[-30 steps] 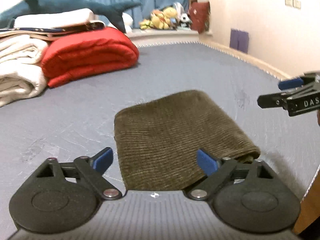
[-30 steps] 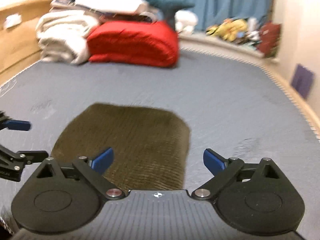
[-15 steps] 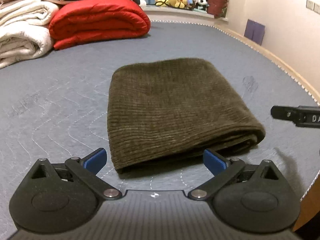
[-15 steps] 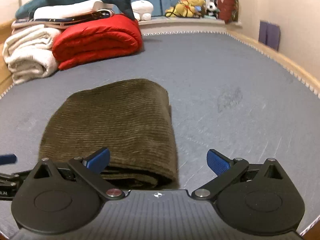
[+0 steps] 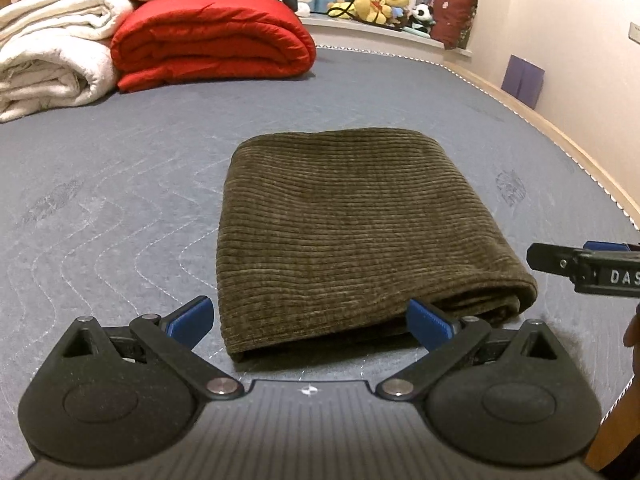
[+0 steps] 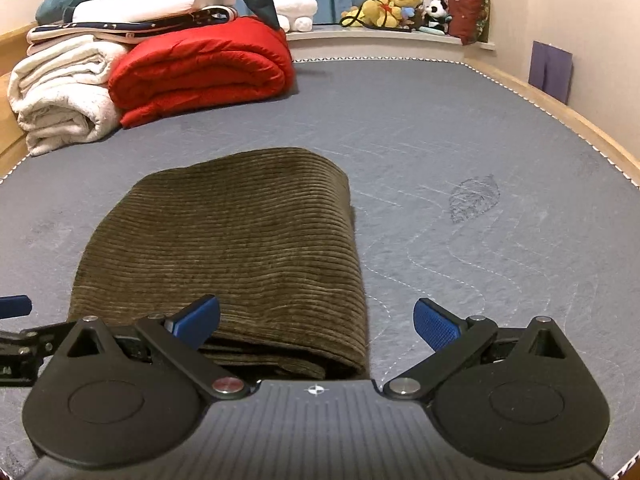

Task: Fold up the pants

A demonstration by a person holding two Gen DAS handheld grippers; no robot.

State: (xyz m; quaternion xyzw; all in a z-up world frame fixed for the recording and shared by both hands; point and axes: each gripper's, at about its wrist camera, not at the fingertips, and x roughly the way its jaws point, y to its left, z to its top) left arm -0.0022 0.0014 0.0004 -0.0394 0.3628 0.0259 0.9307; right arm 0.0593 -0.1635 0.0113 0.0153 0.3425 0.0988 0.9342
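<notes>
One pair of pants (image 5: 360,224), olive corduroy, lies folded into a thick rectangle on the grey mattress (image 5: 100,208), directly ahead of both grippers. Its near edge is partly hidden behind the fingers. The left gripper (image 5: 310,316) stands wide open with nothing clamped; the pants' near left corner lies between its fingers. The right gripper (image 6: 316,318) has just been opening and is spread wide, holding nothing, with the near right corner of the pants between its fingers. Beyond, one red quilt (image 6: 200,72) and one white blanket (image 6: 60,96). The soft toys on the far ledge are too small to count.
</notes>
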